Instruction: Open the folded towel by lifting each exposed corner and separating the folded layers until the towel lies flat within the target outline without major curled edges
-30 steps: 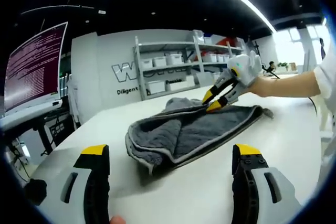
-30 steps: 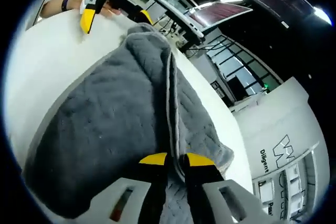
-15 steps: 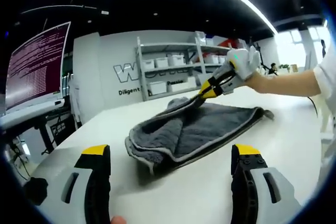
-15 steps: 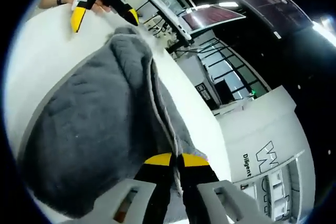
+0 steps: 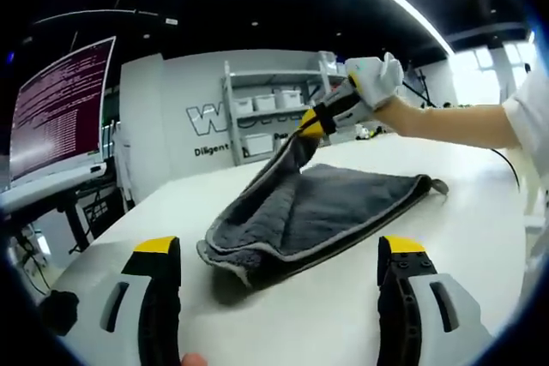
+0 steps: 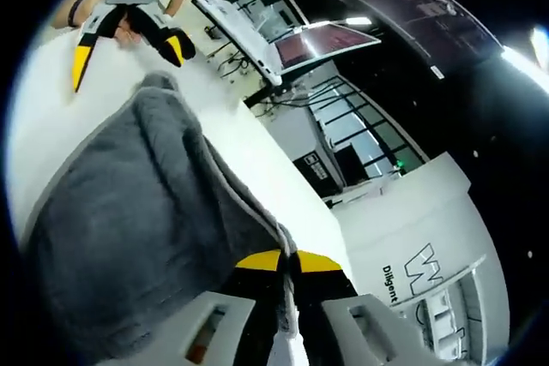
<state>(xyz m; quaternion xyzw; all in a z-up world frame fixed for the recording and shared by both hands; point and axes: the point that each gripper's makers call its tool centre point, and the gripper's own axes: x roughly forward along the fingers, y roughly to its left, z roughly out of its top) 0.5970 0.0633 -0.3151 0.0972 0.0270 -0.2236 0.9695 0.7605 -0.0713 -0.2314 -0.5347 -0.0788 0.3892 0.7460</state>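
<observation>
The grey towel [image 5: 322, 203] lies on the white table [image 5: 480, 237], mostly folded — only its top layer is raised. The right gripper [image 6: 287, 261] pinches that layer's corner above the towel's far edge; the left gripper [image 5: 279, 250], jaws wide and empty, waits near the towel's fold — flattening remains.

Wall lettering [image 5: 221, 136]: a large "W" with "Diligent" beneath, at eleven o'clock; the monitor's text [image 5: 58, 116], at nine o'clock, is illegible.
</observation>
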